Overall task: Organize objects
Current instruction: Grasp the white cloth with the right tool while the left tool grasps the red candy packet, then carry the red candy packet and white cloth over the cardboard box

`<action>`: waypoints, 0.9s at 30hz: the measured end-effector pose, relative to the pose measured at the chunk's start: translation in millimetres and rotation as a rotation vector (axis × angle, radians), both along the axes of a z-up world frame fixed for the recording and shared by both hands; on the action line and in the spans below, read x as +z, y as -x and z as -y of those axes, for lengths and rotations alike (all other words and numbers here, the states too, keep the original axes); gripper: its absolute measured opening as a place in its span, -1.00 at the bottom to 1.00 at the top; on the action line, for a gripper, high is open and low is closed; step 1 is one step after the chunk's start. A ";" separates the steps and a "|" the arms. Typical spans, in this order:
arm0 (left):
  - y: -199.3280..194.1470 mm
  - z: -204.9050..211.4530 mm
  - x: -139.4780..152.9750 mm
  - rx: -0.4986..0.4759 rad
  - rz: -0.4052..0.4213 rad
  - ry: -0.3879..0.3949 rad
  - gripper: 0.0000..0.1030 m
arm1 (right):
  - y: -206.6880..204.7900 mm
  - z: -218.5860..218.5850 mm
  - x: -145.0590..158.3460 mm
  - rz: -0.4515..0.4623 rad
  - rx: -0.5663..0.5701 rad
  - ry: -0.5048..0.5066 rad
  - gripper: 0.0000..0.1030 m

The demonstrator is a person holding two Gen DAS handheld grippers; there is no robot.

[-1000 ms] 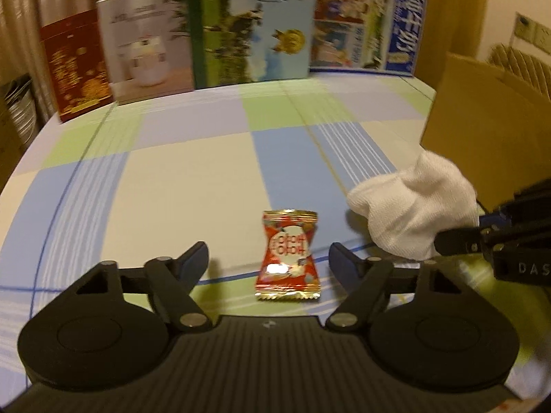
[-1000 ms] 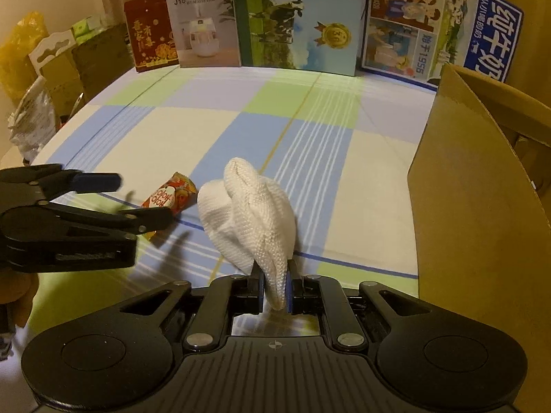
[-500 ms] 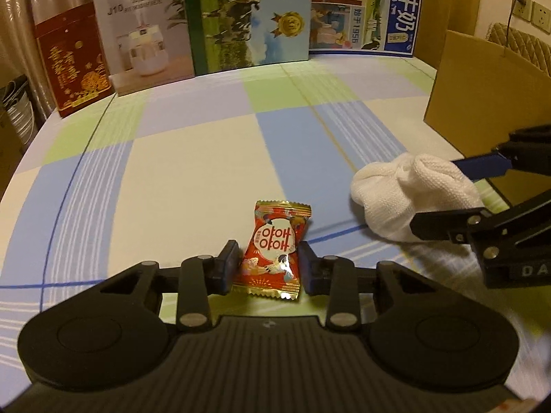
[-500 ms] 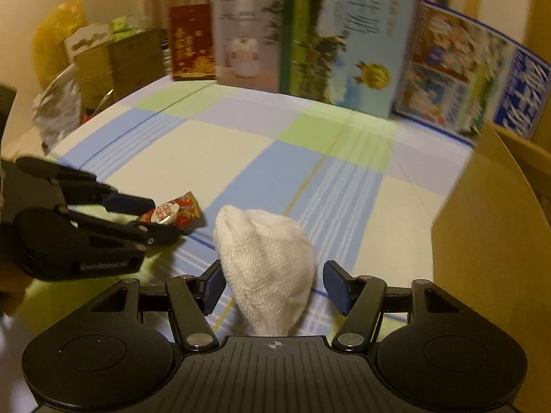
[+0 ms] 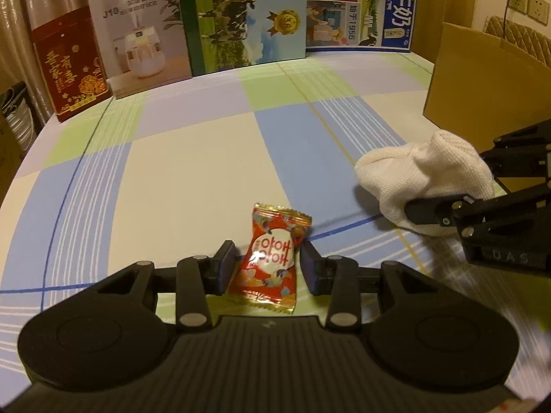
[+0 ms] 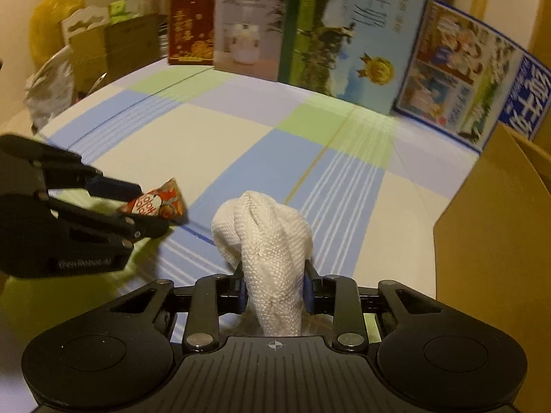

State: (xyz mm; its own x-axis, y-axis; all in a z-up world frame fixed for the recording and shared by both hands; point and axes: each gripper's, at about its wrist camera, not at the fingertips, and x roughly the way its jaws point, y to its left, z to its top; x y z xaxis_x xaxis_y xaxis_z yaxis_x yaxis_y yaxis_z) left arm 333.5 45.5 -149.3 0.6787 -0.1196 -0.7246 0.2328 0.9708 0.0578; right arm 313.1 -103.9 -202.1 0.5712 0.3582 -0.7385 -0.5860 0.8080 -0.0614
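Note:
A red candy packet (image 5: 272,258) with a white round label sits tilted between the fingers of my left gripper (image 5: 268,264), which is shut on it. The right wrist view shows the same packet (image 6: 155,203) held a little above the checked tablecloth by the left gripper (image 6: 151,208). A white knitted cloth (image 6: 265,241) bulges upward out of my right gripper (image 6: 274,287), which is shut on its lower part. From the left wrist view, the cloth (image 5: 423,179) and right gripper (image 5: 444,186) are at the right.
An open cardboard box (image 6: 489,241) stands at the table's right side, close to the right gripper. Upright along the back edge are a red box (image 5: 70,69), a humidifier box (image 5: 137,38) and milk cartons (image 5: 248,17). Bags and boxes (image 6: 69,51) are piled beyond the left edge.
The left gripper closed on the candy packet, which now sits tilted in its fingers. The right gripper stood open around the cloth half a second ago and has shut on it again.

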 end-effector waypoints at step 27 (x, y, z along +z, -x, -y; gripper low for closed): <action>21.6 4.5 24.5 0.107 -0.038 0.054 -0.60 | 15.3 18.5 29.0 -0.057 -0.131 -0.110 -0.49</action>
State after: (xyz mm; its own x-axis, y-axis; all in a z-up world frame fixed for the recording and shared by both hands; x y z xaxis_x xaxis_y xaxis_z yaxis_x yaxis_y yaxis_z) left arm 311.8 41.0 -124.8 0.6619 -0.0877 -0.7444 0.1284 0.9917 -0.0026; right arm 297.9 -122.4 -173.2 0.5769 0.3639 -0.7313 -0.4755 0.8776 0.0615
